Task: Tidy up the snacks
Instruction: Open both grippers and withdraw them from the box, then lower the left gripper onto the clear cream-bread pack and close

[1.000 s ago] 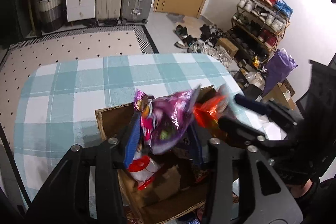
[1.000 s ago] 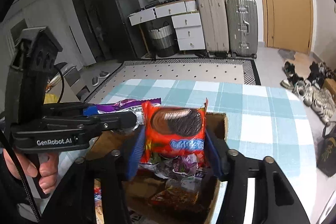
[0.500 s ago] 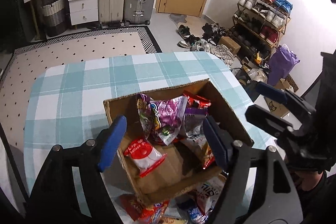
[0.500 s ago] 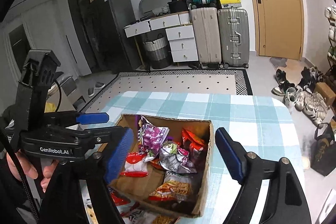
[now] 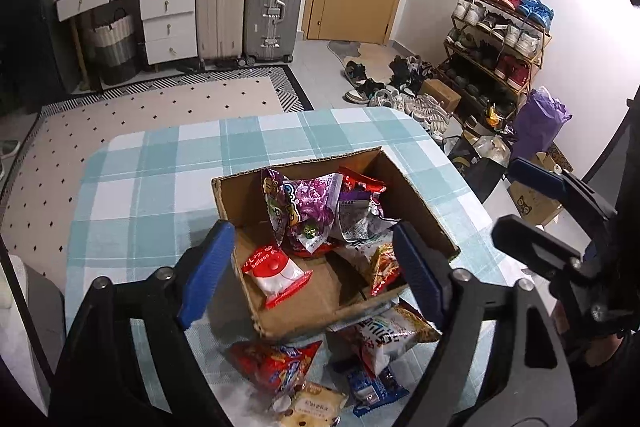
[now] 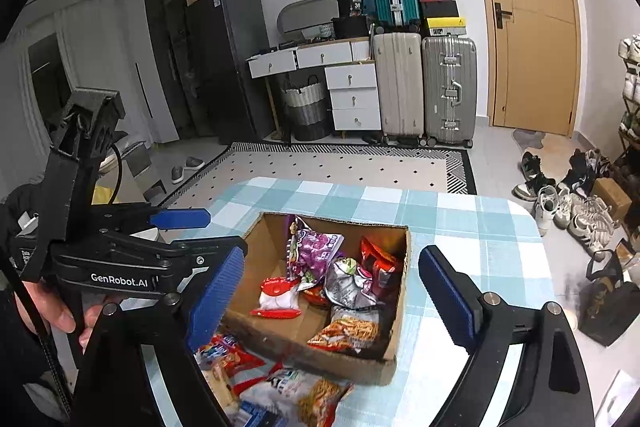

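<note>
An open cardboard box [image 5: 416,199] [image 6: 400,307] sits on the checked table and holds several snack packets: a purple bag [image 5: 304,203] [image 6: 312,251], a red packet [image 5: 360,181] [image 6: 376,259], a red-and-white packet [image 5: 276,273] [image 6: 276,301]. More packets lie on the table in front of the box [image 5: 280,363] [image 6: 280,387]. My left gripper [image 5: 312,271] is open and empty, raised above the box's near side. My right gripper [image 6: 332,291] is open and empty above the box. Each gripper shows in the other's view [image 5: 532,211] [image 6: 184,235].
The table with the checked cloth [image 5: 160,167] [image 6: 460,215] extends beyond the box. Beyond it are a rug, suitcases [image 5: 272,11], drawers, a door and a shoe rack [image 5: 496,43] with shoes on the floor.
Both grippers opened and let their packets drop: the purple bag from the left, the red cookie packet from the right. Both now lie in the box. Both grippers pulled up and back.
</note>
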Tool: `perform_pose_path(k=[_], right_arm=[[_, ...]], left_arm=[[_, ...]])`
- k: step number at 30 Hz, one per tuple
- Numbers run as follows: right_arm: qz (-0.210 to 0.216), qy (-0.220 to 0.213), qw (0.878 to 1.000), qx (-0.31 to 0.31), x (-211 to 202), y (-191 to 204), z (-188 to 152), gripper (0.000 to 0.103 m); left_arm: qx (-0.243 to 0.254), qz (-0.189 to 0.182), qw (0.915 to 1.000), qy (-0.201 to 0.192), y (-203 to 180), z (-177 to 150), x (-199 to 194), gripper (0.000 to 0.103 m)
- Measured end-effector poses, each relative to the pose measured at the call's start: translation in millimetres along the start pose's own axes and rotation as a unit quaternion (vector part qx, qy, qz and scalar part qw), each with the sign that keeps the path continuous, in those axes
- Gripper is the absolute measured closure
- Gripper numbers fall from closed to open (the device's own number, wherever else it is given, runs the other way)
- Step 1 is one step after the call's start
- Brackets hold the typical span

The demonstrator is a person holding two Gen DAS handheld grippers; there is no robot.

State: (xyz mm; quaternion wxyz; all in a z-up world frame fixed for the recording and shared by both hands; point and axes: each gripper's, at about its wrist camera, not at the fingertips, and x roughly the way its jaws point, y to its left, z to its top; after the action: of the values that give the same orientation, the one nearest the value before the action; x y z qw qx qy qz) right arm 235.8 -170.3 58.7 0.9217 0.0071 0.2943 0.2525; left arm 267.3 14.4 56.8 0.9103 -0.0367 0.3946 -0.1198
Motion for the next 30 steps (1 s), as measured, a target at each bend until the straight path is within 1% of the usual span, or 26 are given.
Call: perform_pose_path(k=[10, 13, 18, 24, 26, 30], right_arm=[[-0.004, -0.027, 1.000, -0.010, -54, 24, -13, 0.009], [-0.003, -0.031, 0.999, -0.013, -64, 33, -18, 0.009], [0.005, -0.043, 0.999, -0.006, -82, 47, -31, 0.009], [0.008, -0.046, 0.999, -0.007, -96, 65, -49, 0.008], [0.007, -0.047, 0.999, -0.007, -100, 68, -55, 0.008], [0.009, -0.047, 0.999, -0.004, -104, 74, -66, 0.008]], left_arm=[[0.001, 0.025, 0.9994, -0.024, -8, -28, -51, 0.020], [-0.003, 0.028, 0.9989, -0.036, -8, -40, -68, 0.018], [-0.015, 0.038, 0.9983, -0.042, -7, -60, -87, 0.017], [-0.016, 0.050, 0.9975, -0.048, -8, -86, -105, 0.009], [-0.018, 0.055, 0.9968, -0.055, -8, -96, -113, 0.003], [-0.021, 0.056, 0.9965, -0.058, -9, -110, -118, 0.002]])
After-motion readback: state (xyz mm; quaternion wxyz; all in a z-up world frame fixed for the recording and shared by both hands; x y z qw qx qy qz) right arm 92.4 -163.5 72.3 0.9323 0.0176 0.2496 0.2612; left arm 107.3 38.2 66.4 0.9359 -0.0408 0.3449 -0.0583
